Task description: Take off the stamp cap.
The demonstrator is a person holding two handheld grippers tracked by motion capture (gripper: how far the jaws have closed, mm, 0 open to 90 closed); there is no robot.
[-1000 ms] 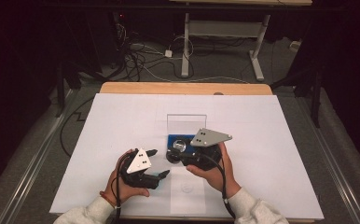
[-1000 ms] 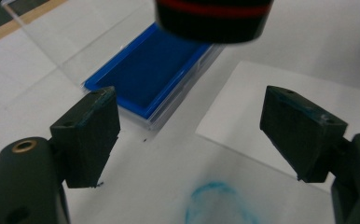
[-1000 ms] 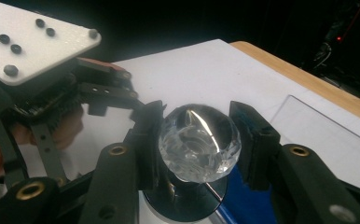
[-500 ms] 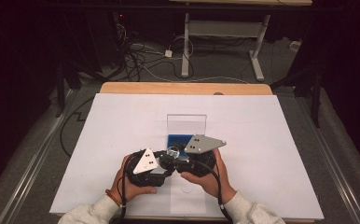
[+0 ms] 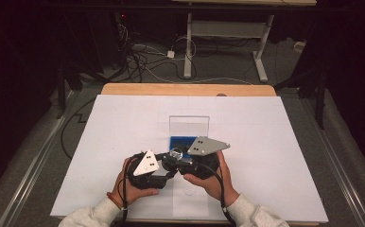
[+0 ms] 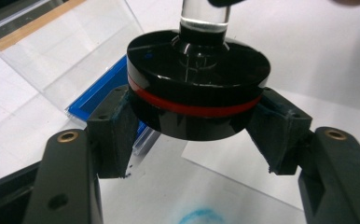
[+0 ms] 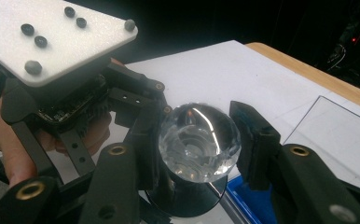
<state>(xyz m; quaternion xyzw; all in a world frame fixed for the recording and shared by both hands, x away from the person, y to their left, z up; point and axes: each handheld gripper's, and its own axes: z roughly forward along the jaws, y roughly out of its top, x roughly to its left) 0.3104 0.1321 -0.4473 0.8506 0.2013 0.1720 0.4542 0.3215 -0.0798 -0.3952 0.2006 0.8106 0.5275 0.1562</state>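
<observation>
A stamp with a black disc base (image 6: 197,79), a thin red line round it and a clear ball knob (image 7: 199,142) is held just above the white sheet. My left gripper (image 6: 197,135) is shut on the disc's sides, its pads (image 6: 117,126) pressed against the rim. From the other side my right gripper (image 7: 199,140) closes around the ball knob, a jaw against each side. In the high view both grippers meet near the front middle of the table: left gripper (image 5: 169,163), right gripper (image 5: 178,153). A blue ink pad tray (image 5: 183,141) with an upright clear lid (image 5: 188,125) stands just behind them.
The white sheet (image 5: 265,142) covers most of the wooden table (image 5: 185,89). A blue ink smudge (image 6: 199,217) marks the paper under the stamp. Cables and a desk frame (image 5: 223,33) stand on the dark floor beyond the far edge.
The two grippers have drawn closer together. The left one shifted slightly right and the right one came in over the stamp's knob.
</observation>
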